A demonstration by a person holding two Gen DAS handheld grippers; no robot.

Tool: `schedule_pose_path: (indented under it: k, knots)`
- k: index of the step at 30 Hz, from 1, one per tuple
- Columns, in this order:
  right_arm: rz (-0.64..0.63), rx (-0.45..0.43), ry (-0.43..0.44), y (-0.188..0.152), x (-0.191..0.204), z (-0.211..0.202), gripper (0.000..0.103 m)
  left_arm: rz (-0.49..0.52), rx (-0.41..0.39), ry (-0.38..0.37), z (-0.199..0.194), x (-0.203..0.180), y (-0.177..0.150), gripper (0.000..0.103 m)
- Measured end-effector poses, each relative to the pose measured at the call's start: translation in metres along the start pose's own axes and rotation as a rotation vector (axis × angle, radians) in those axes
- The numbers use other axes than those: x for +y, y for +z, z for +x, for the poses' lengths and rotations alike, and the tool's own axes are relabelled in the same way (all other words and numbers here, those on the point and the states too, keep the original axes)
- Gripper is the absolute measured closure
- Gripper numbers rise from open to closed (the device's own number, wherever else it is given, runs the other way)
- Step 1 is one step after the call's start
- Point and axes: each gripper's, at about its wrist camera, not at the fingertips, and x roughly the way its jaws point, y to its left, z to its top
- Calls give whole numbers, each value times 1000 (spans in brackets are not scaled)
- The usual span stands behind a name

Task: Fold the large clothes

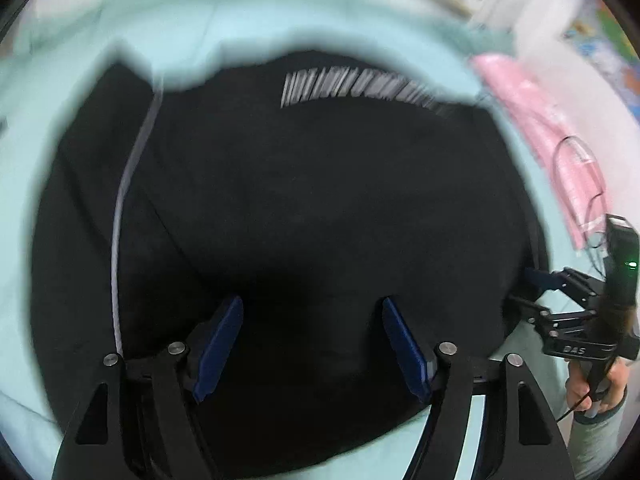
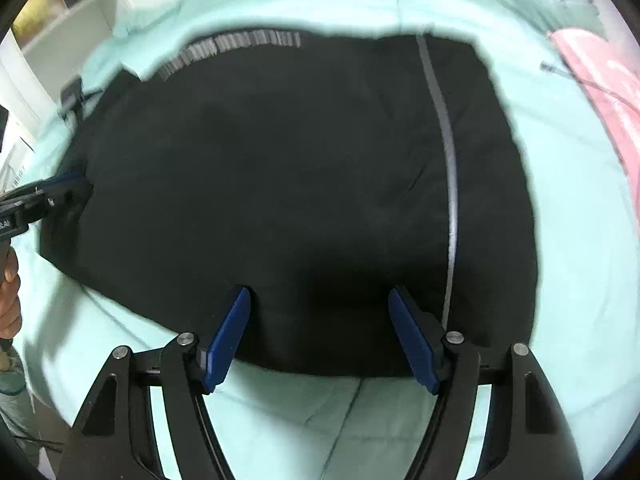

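Note:
A large black garment [image 1: 304, 208] with a thin grey stripe [image 1: 120, 216] and a grey striped band [image 1: 352, 90] lies spread on a pale mint bed sheet [image 1: 248, 20]. My left gripper [image 1: 312, 312] is open, its blue pads over the garment's near edge. My right gripper [image 2: 320, 304] is open over the same garment [image 2: 280, 168], at its near hem. The right gripper also shows in the left wrist view [image 1: 532, 292] at the garment's right edge. The left gripper shows in the right wrist view [image 2: 76, 184] at the garment's left edge. Both views are motion-blurred.
A pink cloth [image 1: 552, 144] with a thin dark cord lies on the bed to the right; it also shows in the right wrist view [image 2: 600, 92]. A darker green cloth [image 2: 560, 12] lies at the back. White shelving [image 2: 60, 12] stands at the far left.

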Motion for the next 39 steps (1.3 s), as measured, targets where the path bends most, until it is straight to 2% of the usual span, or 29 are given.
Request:
schedule_pose_path:
  k: [3,6,8,9,10,12,15,18,21,24,27,29,31,34,39]
  knots:
    - [11,37,-37,5,3,17,28,8,-11,30,2,-5,3,28]
    - [18,24,-27,8,1,9,28,26,-64,19,-13,-4,2,30]
    - [15,-12,13,8,-4,-6,27,21,-115,23,-37,3,1,30]
    - [13,-37,27,6,-8,-18,27,18,-170,22,-56,11,1,30]
    - [11,-73,23,8,-12,-31,27,7,-241,21,-79,21,3,30]
    - [13,-146,-5,14,-25,-54,26,-31,-324,27,-112,45,9,30]
    - [70,-225,-11,35,-66,-72,19,-103,-368,-9,-137,96,26,22]
    - [147,-216,29,55,-113,-56,18,-215,-295,-95,-122,152,42,22]
    - [224,-203,76,68,-146,-34,18,-292,-227,-155,-93,187,44,22]
    - [271,-176,122,67,-164,-12,18,-350,-155,-264,-54,202,46,22]
    - [323,-131,208,74,-178,17,18,-404,-78,-347,-11,207,46,23]
    - [357,-101,287,75,-185,32,17,-392,-19,-418,11,202,45,23]
    - [389,-86,369,76,-190,45,16,-373,31,-417,25,192,43,23]
    - [425,-72,460,85,-200,61,15,-373,52,-421,32,185,45,21]
    - [416,-46,495,86,-201,66,13,-395,54,-430,38,183,44,21]
